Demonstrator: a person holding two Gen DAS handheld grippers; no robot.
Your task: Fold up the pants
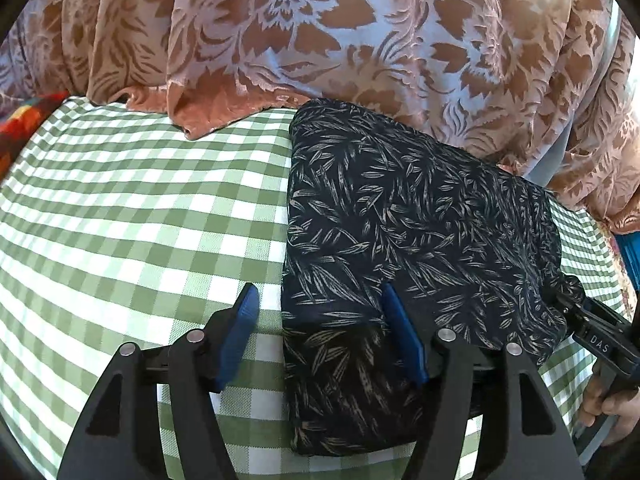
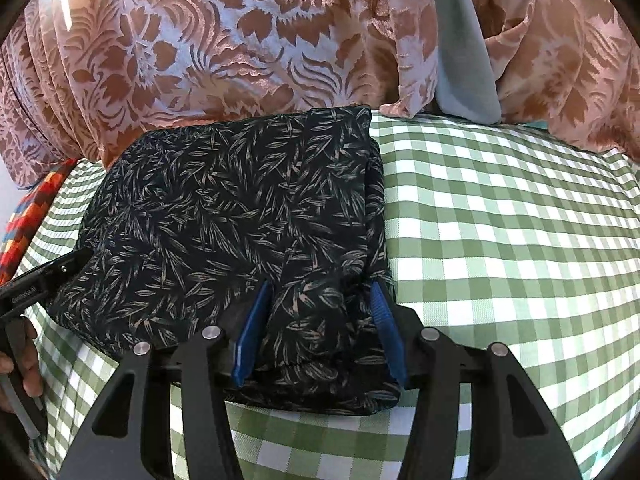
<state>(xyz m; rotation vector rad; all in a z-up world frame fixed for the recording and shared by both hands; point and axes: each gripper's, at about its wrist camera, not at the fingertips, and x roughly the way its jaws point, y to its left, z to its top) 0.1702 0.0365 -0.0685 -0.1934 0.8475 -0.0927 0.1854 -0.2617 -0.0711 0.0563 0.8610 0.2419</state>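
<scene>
The dark leaf-print pants lie folded into a compact bundle on the green checked cloth. My left gripper is open at the bundle's near left corner: one blue finger over the cloth, the other over the fabric. In the right wrist view the pants fill the left centre. My right gripper is open, its blue fingers astride a raised fold at the bundle's near right edge. The right gripper also shows at the pants' right edge in the left wrist view.
A pink and blue floral curtain hangs along the far edge of the cloth. A red and orange patterned fabric lies at the left side. The checked cloth stretches to the right of the pants.
</scene>
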